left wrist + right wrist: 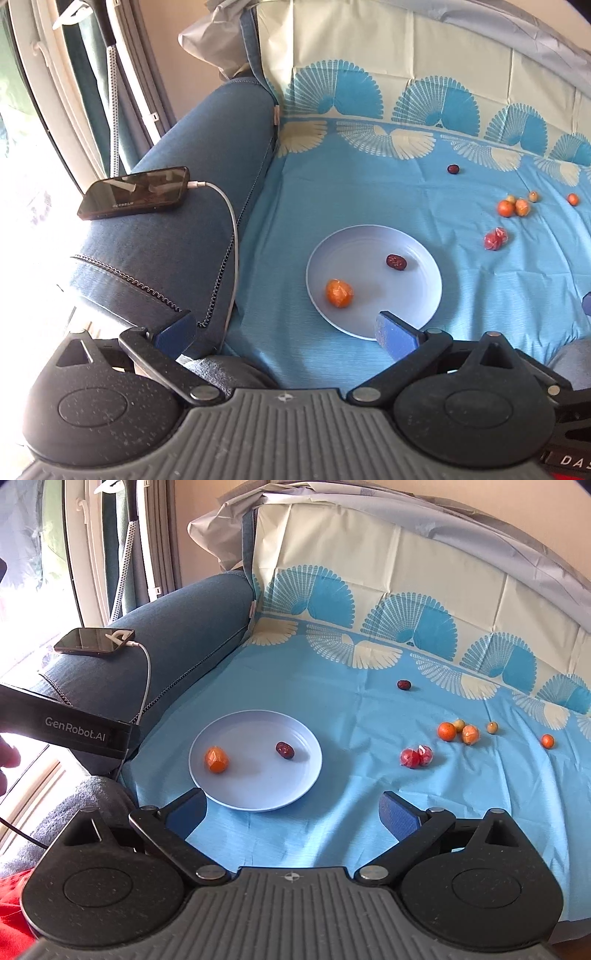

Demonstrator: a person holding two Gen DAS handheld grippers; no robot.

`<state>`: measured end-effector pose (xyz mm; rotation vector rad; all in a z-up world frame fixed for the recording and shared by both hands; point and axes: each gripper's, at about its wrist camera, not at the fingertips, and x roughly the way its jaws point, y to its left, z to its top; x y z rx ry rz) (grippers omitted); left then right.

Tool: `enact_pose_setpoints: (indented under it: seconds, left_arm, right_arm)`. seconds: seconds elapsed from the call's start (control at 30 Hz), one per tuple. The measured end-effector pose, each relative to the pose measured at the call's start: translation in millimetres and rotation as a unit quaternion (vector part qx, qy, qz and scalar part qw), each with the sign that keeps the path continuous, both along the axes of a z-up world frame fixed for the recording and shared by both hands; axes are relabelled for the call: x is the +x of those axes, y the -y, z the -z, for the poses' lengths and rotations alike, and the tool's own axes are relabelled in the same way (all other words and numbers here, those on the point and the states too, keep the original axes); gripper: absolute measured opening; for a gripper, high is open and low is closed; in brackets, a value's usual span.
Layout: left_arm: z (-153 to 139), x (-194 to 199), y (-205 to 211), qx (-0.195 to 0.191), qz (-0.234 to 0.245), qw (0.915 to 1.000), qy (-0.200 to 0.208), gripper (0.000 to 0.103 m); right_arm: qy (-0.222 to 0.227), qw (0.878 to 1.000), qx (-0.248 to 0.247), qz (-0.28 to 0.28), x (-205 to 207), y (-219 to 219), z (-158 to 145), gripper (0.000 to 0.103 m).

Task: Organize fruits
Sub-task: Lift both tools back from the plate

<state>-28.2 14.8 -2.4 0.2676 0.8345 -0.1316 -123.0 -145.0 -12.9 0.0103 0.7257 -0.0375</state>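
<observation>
A pale blue plate [369,325] [255,797] lies on the blue patterned cloth. On it are an orange wrapped fruit [338,292] [217,760] and a dark red date [396,262] [284,750]. My left gripper [286,332] stands open and empty just before the plate's near left rim. My right gripper [293,814] is open and empty at the plate's near right rim. Loose on the cloth to the right are a red wrapped fruit [496,239] [416,757], a cluster of small orange fruits [513,206] [458,732], a lone orange one [547,741] and a dark fruit [453,169] [404,684].
A blue sofa arm [192,147] [177,635] rises left of the cloth, with a phone [135,192] [94,640] on a white charging cable on top. The sofa back stands behind. The left gripper's black body [66,727] and a hand [7,760] show at the right view's left edge.
</observation>
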Motion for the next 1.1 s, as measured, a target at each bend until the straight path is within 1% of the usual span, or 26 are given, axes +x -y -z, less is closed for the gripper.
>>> enact_pose_setpoints:
  seconds: [0.1,0.27,0.77,1.1]
  left_arm:
    - [-1,-1,0,0.006,0.012,0.9998,-0.016,0.103]
    - [-3,-2,-6,-0.021,0.012,0.9990,-0.037,0.103]
    - [-11,-8,-5,-0.010,0.004,0.9996,-0.028,0.103]
    - [-6,-9,6,0.001,0.025,0.9989,-0.039,0.103]
  right_arm:
    - [0.005,1.000,-0.001,0.001,-3,0,-3,0.100]
    - [0.008,1.000,-0.001,-0.002,-4,-1,-4,0.100]
    - [0.012,1.000,-0.002,-0.006,-8,-4,-8,0.100]
    - [0.010,1.000,0.007,0.001,-6,0,-6,0.100]
